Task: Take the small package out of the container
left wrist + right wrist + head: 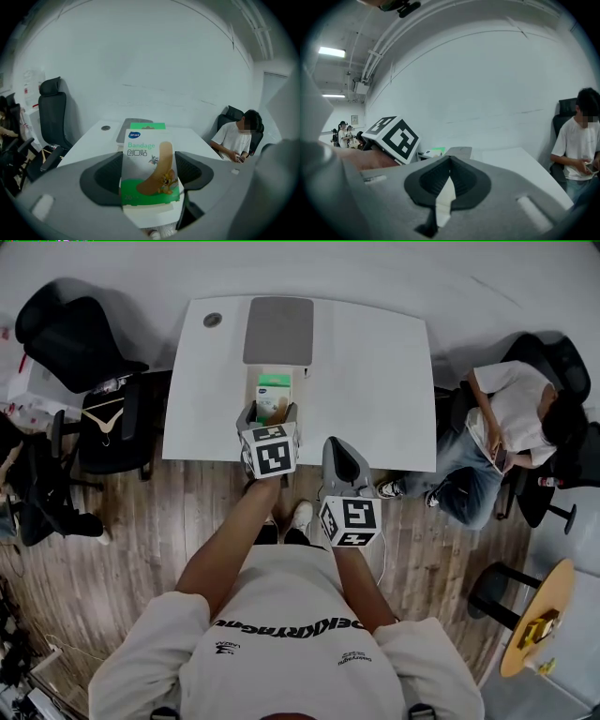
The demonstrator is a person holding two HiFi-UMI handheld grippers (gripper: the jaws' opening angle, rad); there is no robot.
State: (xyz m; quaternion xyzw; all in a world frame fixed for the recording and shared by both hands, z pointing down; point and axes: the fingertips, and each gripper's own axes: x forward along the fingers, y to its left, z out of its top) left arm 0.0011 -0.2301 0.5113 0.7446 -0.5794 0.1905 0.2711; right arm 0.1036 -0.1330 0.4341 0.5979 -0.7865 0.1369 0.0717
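My left gripper [270, 414] [149, 174] is shut on a small bandage package [150, 171], white and green with a cartoon plaster printed on it. The package stands upright between the dark pads, at the white table's front edge [216, 454]. Just beyond it on the table lies a green-and-white carton [275, 381] [147, 125]; its inside is hidden. My right gripper [345, 463] [449, 161] hangs off the table's front edge, to the right of the left one. Its jaws are shut with nothing between them.
A grey flat pad [278, 329] lies at the table's far side, with a small round disc [213, 321] to its left. Black office chairs [75, 343] stand left of the table. A person [511, 418] sits at the right. A round wooden side table [539, 615] stands lower right.
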